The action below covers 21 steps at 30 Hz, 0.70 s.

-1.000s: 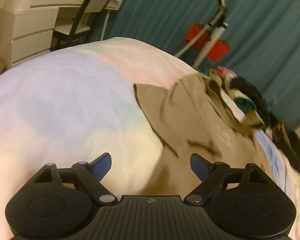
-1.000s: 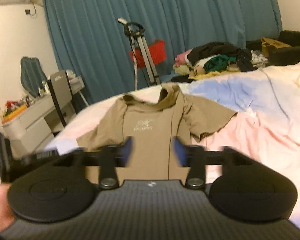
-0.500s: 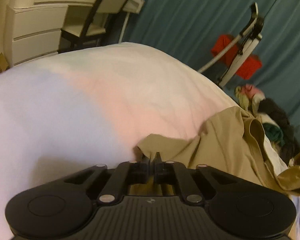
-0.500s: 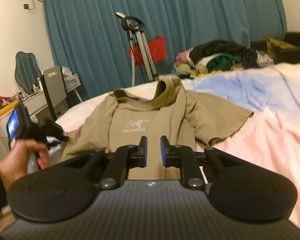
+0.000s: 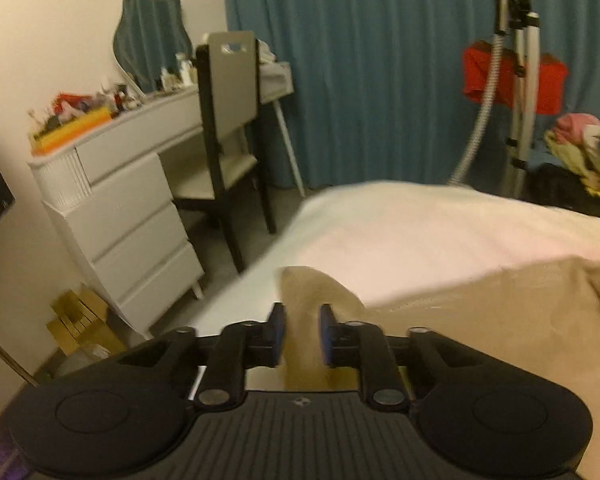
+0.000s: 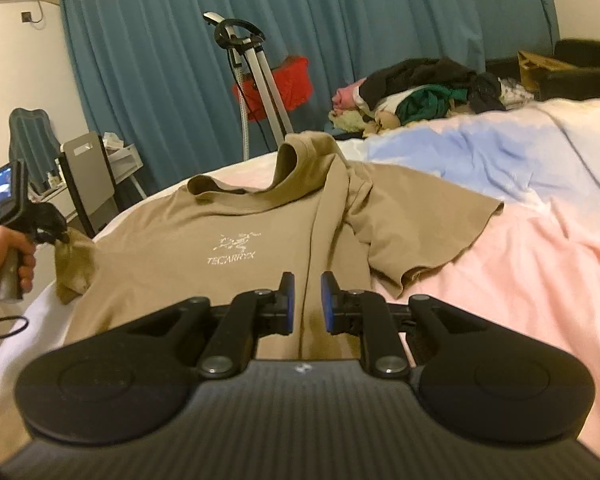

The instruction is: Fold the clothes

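Note:
A tan T-shirt [image 6: 236,240] with a white chest logo lies face up on the bed, collar away from me. My left gripper [image 5: 302,330] is shut on the shirt's left sleeve [image 5: 312,296] and holds it raised off the bed; it also shows in the right wrist view [image 6: 56,232] at the far left, with the sleeve hanging from it. My right gripper [image 6: 307,304] stands over the shirt's lower hem [image 6: 306,340]. Its jaws are nearly closed with tan fabric between the pads.
The bed has a pastel pink and blue cover [image 6: 520,248]. A pile of clothes [image 6: 420,88] lies at its far side. A garment steamer stand [image 6: 252,92] is before the blue curtain. A white dresser [image 5: 120,216] and chair [image 5: 228,120] stand left of the bed.
My left gripper closed on the left sleeve and has lifted and pulled it outward, swinging its view toward the dresser. My right gripper narrowed its jaws over the hem.

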Each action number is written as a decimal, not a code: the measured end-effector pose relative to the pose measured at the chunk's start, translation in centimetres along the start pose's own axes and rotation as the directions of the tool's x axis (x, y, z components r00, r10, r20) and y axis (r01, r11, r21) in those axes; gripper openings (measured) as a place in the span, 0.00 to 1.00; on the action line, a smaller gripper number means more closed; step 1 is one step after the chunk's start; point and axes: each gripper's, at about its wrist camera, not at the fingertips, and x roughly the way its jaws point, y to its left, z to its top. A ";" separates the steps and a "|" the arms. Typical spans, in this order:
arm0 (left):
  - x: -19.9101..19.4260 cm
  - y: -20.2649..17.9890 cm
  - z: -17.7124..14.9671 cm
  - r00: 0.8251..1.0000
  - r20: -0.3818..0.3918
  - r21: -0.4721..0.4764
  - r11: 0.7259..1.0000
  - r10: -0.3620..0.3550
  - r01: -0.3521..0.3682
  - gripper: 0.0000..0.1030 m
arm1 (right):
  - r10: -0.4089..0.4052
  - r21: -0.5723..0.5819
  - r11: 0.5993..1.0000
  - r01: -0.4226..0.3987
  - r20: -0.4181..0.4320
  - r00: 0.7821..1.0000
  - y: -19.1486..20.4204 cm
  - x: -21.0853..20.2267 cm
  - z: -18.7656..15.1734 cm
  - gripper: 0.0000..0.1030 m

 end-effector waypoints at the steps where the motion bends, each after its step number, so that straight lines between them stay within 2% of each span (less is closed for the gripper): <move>1: -1.4 0.2 -1.0 0.999 -0.015 -0.013 0.999 -0.045 0.044 0.50 | 0.001 -0.012 1.000 -0.001 0.000 1.000 0.2 0.0 0.0 0.17; 3: -4.7 0.6 -3.4 0.990 -0.051 -0.040 0.990 -0.135 0.133 0.53 | 0.005 -0.028 1.000 -0.005 0.000 1.000 0.5 0.0 0.0 0.17; 5: -9.0 1.6 -6.8 0.970 -0.092 -0.067 0.973 -0.227 0.221 0.53 | 0.010 -0.040 0.999 -0.010 -0.001 1.000 0.7 -0.2 0.0 0.17; 9: -16.3 3.0 -15.1 0.930 -0.168 -0.049 0.945 -0.327 0.323 0.56 | 0.020 -0.046 0.999 -0.019 0.022 1.000 0.8 -1.4 0.4 0.19; 10: -18.1 3.3 -17.3 0.918 -0.187 -0.045 0.937 -0.349 0.347 0.57 | 0.022 -0.050 0.999 -0.020 0.031 0.999 0.9 -1.8 0.4 0.24; 11: -19.9 3.6 -19.4 0.905 -0.207 -0.041 0.928 -0.371 0.371 0.57 | 0.024 -0.055 0.998 -0.022 0.041 0.999 1.0 -2.2 0.5 0.39; 12: -21.7 3.9 -21.5 0.892 -0.226 -0.037 0.918 -0.392 0.395 0.57 | 0.029 -0.057 0.998 -0.026 0.047 0.998 1.0 -2.7 0.4 0.49; 13: -23.5 4.3 -23.6 0.877 -0.245 -0.034 0.908 -0.413 0.418 0.57 | 0.034 -0.058 0.998 -0.031 0.053 0.998 1.1 -3.2 0.2 0.70; 14: -25.3 4.6 -25.7 0.862 -0.264 -0.032 0.897 -0.433 0.441 0.57 | 0.042 -0.055 0.998 -0.040 0.052 0.998 1.0 -3.8 0.1 0.75; 18: -27.9 5.2 -30.7 0.866 -0.288 0.012 0.903 -0.408 0.430 0.57 | 0.048 -0.047 0.998 -0.047 0.006 0.999 0.7 -6.8 -0.3 0.74; 21: -28.7 6.4 -31.6 0.866 -0.278 -0.004 0.902 -0.416 0.432 0.56 | 0.038 0.024 0.999 -0.037 -0.062 0.997 -0.5 -9.4 -0.4 0.74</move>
